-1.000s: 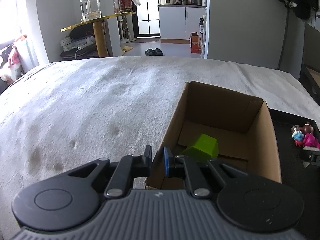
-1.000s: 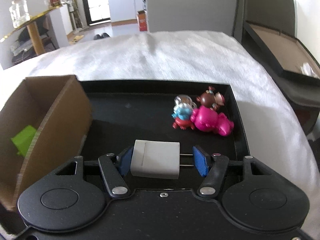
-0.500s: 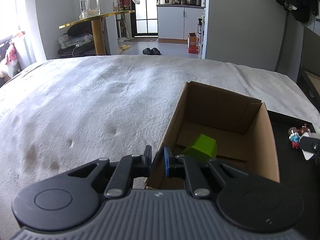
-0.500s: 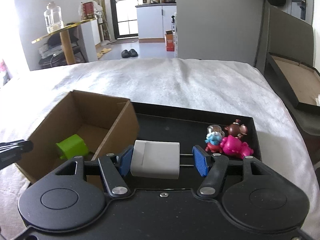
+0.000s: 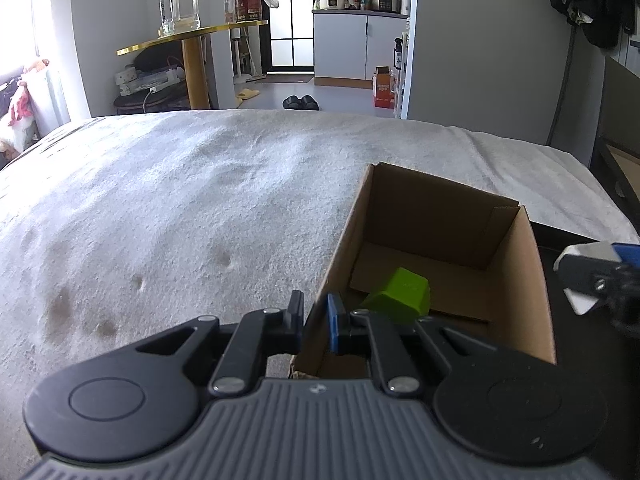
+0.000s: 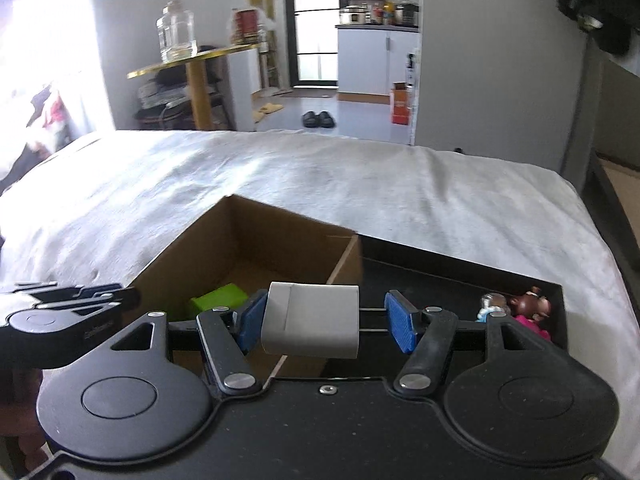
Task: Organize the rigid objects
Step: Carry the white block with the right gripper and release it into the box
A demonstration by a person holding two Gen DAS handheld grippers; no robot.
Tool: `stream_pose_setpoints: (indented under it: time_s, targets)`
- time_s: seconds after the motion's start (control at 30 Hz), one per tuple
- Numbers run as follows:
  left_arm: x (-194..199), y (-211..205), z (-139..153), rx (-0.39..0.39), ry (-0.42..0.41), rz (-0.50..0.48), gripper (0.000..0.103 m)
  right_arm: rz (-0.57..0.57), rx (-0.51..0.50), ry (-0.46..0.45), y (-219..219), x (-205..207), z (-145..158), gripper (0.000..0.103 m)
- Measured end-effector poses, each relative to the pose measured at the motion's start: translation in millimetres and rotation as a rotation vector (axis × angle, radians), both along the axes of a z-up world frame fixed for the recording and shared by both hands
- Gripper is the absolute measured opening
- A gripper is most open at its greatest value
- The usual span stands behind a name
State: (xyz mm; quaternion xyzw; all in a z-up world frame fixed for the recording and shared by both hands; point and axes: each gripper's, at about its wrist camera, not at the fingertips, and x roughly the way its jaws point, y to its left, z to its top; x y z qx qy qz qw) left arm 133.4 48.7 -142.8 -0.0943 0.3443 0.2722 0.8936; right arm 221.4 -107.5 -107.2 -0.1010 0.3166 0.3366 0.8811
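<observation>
1. Left wrist view — left gripper (image 5: 315, 322) is closed on the near left wall of the cardboard box (image 5: 536, 280), one pad outside, one inside. A green block (image 5: 400, 296) lies on the box floor. The box rests on a white blanket (image 5: 180, 216). At the right edge, the right gripper (image 5: 592, 276) carries a white charger (image 5: 580, 300) beside the box.
2. Right wrist view — right gripper (image 6: 326, 322) grips the white charger (image 6: 312, 326) lengthwise, the left pad against its body, the right pad at its prong tips. It hangs over the box's right wall (image 6: 344, 256). Small figurines (image 6: 516, 310) sit in the black tray (image 6: 440, 272), just right of the box.
</observation>
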Motion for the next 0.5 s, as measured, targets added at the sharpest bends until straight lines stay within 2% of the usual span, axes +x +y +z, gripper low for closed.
stream_pose_setpoints:
  time_s: [0.5]
  targets:
    - [-4, 7, -2, -0.05, -0.042, 0.007, 0.011, 0.133, -0.074, -0.042, 45, -9, -8, 0.061]
